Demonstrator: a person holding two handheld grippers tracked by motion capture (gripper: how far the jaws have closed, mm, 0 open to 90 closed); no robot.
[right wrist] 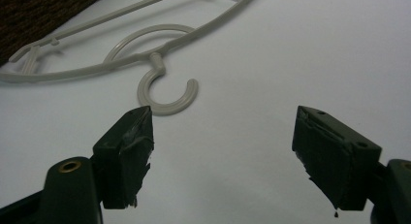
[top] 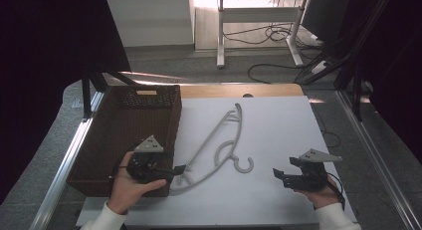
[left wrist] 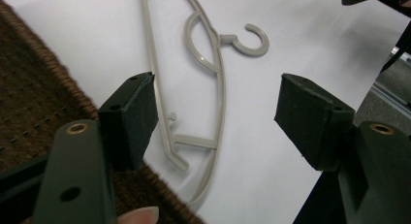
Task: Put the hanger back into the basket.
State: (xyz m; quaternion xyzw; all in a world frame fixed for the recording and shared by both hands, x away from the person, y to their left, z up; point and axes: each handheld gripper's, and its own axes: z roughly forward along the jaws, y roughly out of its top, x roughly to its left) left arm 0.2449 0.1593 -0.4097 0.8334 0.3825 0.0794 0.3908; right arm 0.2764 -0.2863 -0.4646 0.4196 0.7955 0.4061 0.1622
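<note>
Table: We see a flat white table top [top: 278,140] with a wooden strip at its far edge, and a grey floor with cables behind it.
Hanger: A thin, pale grey plastic clothes hanger [top: 219,145] lies flat on the white top, just beside the basket. Its round hook [right wrist: 167,90] curls open toward the person, and we see a curved bar under its neck.
Basket: A dark brown woven basket [top: 124,125] with a rough, bumpy weave sits at the left side of the table. We see nothing inside it.
Left gripper: We see the black left gripper [top: 171,171] low at the near end of the hanger. Its jaws stand wide apart, and that end of the hanger [left wrist: 194,141] lies between its soft, dark pads [left wrist: 143,112]. The pads do not press it.
Right gripper: The black right gripper [top: 279,176] rests well apart from the hanger, at the right. Its jaws are wide apart too, with bare table between them.
How far along: We think the work is just starting. The hanger is not picked up yet.
What is left: We think the left gripper must pinch the hanger and lift it, maybe into the basket.
</note>
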